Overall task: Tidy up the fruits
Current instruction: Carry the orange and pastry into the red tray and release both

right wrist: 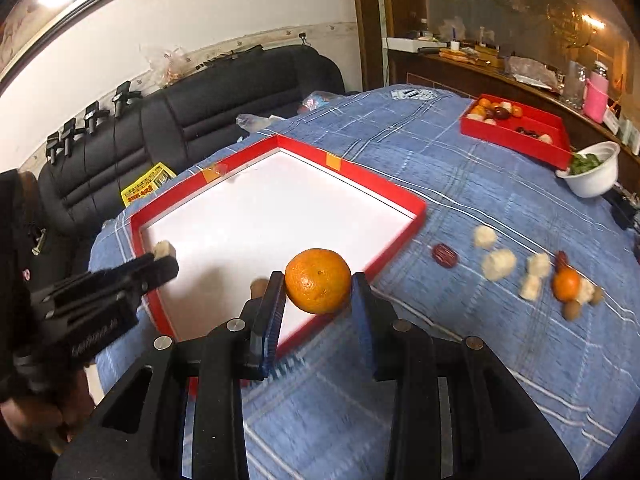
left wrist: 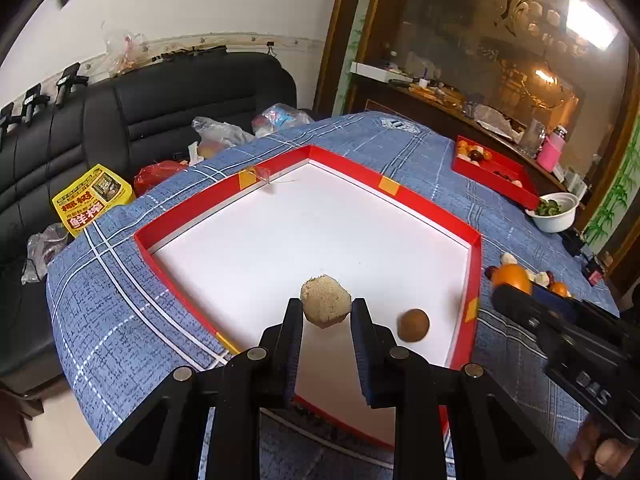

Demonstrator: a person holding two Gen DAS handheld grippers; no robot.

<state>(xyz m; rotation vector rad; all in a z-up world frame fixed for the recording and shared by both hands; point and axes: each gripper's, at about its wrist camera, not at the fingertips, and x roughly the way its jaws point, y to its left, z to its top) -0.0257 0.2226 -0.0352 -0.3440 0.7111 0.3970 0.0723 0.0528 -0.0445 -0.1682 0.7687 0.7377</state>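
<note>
My left gripper [left wrist: 326, 306] is shut on a pale, rough, crumbly-looking fruit piece [left wrist: 325, 300], held above the near part of a big red tray with a white floor [left wrist: 432, 208]. A small brown round fruit [left wrist: 413, 325] lies inside the tray near its right wall. My right gripper [right wrist: 318, 284] is shut on an orange mandarin [right wrist: 318, 281] above the tray's near right corner [right wrist: 404, 220]. The left gripper [right wrist: 160, 258] shows at the left of the right wrist view, with its pale piece [right wrist: 164, 249].
On the blue checked cloth right of the tray lie pale pieces [right wrist: 498, 264], a red date [right wrist: 444, 255], a second mandarin [right wrist: 566, 284] and a brown fruit [right wrist: 572, 310]. A smaller red tray of fruit [right wrist: 516, 132] and a white bowl [right wrist: 592, 176] stand far right. A black sofa [left wrist: 160, 108] lies behind.
</note>
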